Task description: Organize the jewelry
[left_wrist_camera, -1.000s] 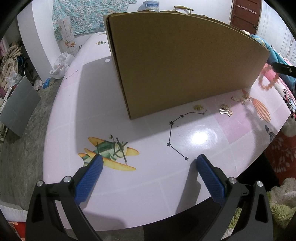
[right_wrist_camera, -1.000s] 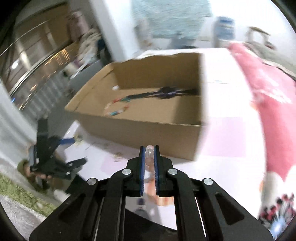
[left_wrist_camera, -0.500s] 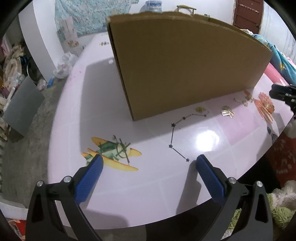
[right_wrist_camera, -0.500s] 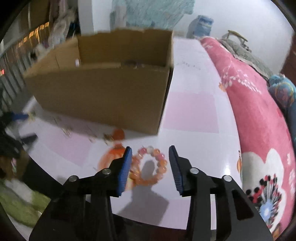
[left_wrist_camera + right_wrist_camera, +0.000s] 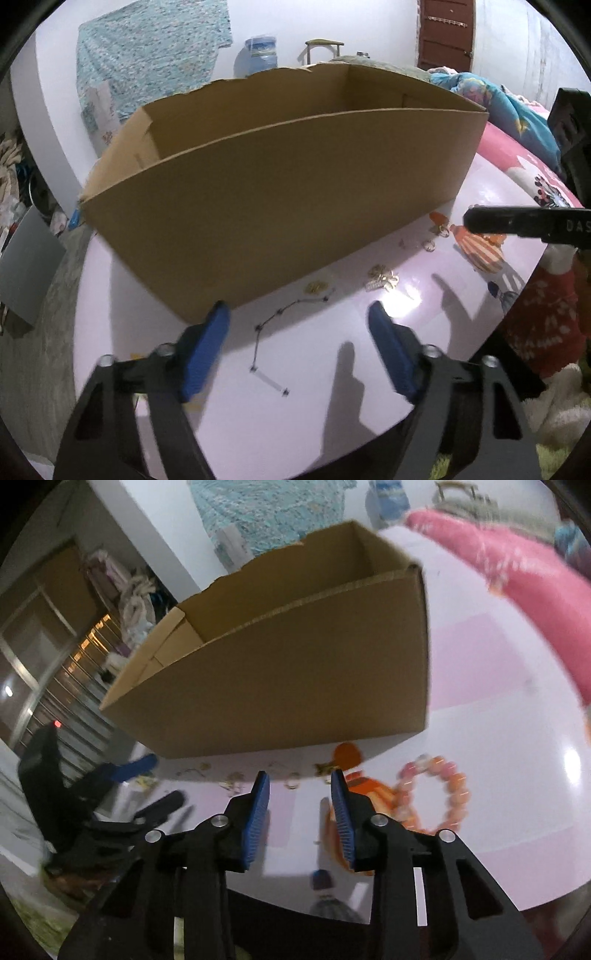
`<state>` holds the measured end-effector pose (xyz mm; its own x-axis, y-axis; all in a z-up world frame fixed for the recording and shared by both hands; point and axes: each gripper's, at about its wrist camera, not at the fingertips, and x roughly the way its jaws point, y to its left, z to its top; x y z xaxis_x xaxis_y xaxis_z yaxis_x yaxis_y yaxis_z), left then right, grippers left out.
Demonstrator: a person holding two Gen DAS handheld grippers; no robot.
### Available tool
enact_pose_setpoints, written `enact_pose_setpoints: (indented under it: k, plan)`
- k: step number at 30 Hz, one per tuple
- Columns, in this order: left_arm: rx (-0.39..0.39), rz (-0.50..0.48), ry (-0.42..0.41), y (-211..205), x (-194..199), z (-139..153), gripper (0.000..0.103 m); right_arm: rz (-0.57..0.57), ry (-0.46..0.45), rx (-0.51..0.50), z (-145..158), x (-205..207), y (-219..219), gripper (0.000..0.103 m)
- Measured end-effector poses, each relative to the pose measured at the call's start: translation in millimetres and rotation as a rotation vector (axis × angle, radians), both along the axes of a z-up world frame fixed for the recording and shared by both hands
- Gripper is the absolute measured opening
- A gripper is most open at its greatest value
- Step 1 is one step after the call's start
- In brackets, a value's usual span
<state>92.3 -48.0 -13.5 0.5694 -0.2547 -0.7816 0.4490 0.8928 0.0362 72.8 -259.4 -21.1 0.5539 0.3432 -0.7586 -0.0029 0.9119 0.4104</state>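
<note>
A pale printed table carries an open cardboard box, with a pink-orange bead bracelet and small gold trinkets loose just in front of it. Both claws, left gripper and right gripper, hover spread and empty; the step looks like choosing a piece, and next calls for lowering around one trinket, closing gently, then carrying it over the box wall
</note>
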Motion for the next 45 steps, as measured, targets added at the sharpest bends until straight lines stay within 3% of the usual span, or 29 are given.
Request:
enact_pose_setpoints:
  k: [5,9,22,25,29,39,45]
  plan:
    - [-0.035,0.016,0.051,-3.1,19.4,-5.5,0.040,0.033,0.027,0.034,-9.3,2.1,12.9,0.031]
    - [-0.035,0.007,0.081,-9.7,27.1,-11.2,0.028,0.058,0.036,0.043,-12.8,1.7,24.0,0.031]
    - [0.046,-0.016,0.021,-34.6,22.6,-9.3,0.018,0.077,0.027,0.038,-12.0,7.7,26.2,0.031]
    - [0.025,-0.015,0.028,-38.1,23.9,-8.9,0.011,0.071,0.024,0.037,-10.1,5.0,25.2,0.031]
    - [0.054,-0.038,0.002,-40.7,17.0,-11.8,0.004,0.064,0.017,0.028,-7.7,-2.6,24.5,0.031]
    - [-0.072,0.045,0.051,-8.9,15.6,-4.6,0.002,0.104,-0.019,-0.009,-0.9,-12.5,41.4,0.030]
    - [-0.078,0.072,0.062,6.5,12.5,-7.1,0.002,0.169,-0.032,-0.077,-1.0,-9.0,66.8,0.029]
